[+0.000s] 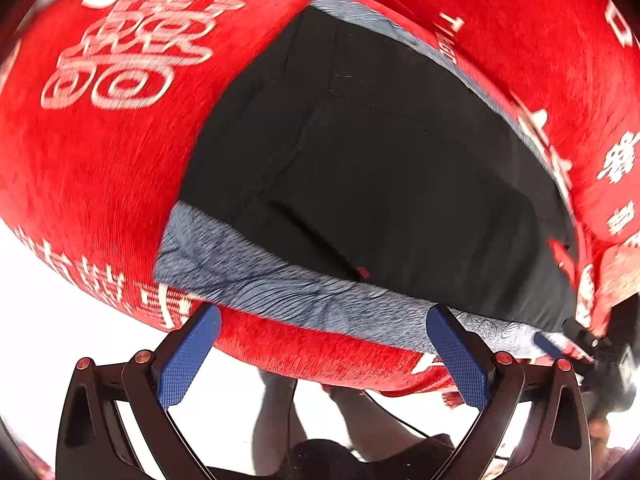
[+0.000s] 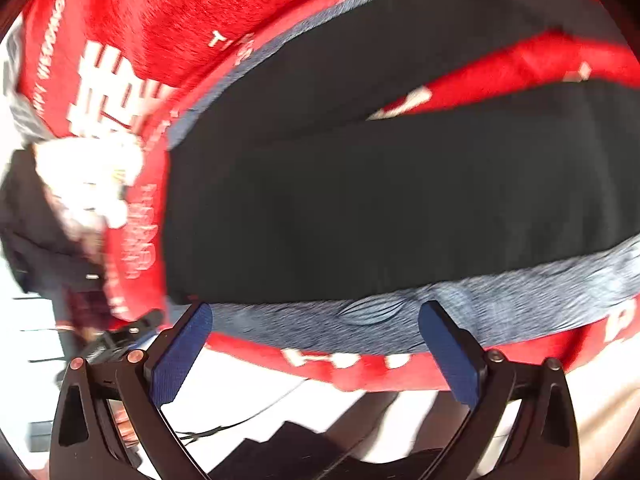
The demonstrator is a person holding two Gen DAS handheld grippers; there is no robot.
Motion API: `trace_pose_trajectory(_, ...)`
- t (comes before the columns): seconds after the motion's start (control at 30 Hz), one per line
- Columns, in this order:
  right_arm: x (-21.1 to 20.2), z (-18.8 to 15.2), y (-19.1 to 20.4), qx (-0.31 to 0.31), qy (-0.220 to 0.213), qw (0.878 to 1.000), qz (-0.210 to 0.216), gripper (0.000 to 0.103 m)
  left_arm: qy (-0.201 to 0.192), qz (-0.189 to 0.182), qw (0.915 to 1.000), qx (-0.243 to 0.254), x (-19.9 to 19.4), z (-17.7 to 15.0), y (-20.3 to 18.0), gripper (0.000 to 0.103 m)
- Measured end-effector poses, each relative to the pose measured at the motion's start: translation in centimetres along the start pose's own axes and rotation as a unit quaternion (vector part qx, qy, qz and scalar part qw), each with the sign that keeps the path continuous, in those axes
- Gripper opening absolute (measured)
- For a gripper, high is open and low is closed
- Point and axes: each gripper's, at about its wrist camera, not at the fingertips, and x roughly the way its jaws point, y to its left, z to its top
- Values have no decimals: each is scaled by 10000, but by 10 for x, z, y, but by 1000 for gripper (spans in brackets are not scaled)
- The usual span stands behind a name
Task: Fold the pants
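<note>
Because the black pants (image 1: 384,168) lie flat on the red plush blanket (image 1: 104,168) with their grey heathered waistband (image 1: 280,292) turned toward the near edge, we hold both tools just short of that band, where a fold could be started by lifting the near end. Our left gripper (image 1: 324,356) has its blue-padded fingers (image 1: 188,360) spread wide, nothing between them, tips close to the blanket's near edge below the band. Our right gripper (image 2: 316,352) is spread as well and empty, its pads (image 2: 452,356) just at the grey band (image 2: 440,316), though we cannot tell whether they touch it. In the right wrist view the two legs part toward the far right, with a wedge of red blanket (image 2: 520,68) showing between them, so the pants seem unfolded as yet. Both views are blurred. We judge the next move calls for each gripper to close on the waistband near its own side, taking all layers evenly.
</note>
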Motion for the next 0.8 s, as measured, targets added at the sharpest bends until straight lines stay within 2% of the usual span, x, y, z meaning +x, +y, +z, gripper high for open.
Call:
trace_pose_trajectory(0.07,7,-5,-11,186,239,9988,376,94,13,-97,9998,-145,5,-4,17,103)
trace_pose_trajectory(0.1,13,-9,-19,323,377,9975,503,82,29,-195,9996,-224,9,-7,26,103)
trace_pose_trajectory(0.13,19,-13,-27,485,527,9950,693,79,49,-267,9993,-267,13,-8,33,103)
trace_pose_trajectory(0.23,36,-28,-49,804,817,9859,1223,79,170,-558,9970,-503,31,-14,45,103)
trace_pose_trajectory(0.27,40,-33,-54,874,856,9838,1307,79,171,-777,9947,-658,36,-11,49,103)
trace_pose_trajectory(0.33,48,-41,-64,1057,912,9790,1483,79,130,-993,9921,-762,45,3,47,103)
trace_pose_trajectory(0.47,53,-43,-80,1325,753,9708,1855,79,112,-1234,9904,-608,49,14,30,103)
trace_pose_trajectory(0.57,52,-42,-94,1516,566,9628,2163,79,127,-1281,9906,-462,51,20,21,99)
trace_pose_trajectory(0.67,53,-44,-101,1579,462,9582,2342,79,226,-1167,9918,-479,56,25,19,81)
trace_pose_trajectory(0.73,50,-47,-107,1609,348,9556,2445,79,241,-1152,9915,-561,54,26,23,75)
trace_pose_trajectory(0.8,48,-53,-114,1806,225,9498,2543,79,275,-1097,9924,-493,53,26,26,60)
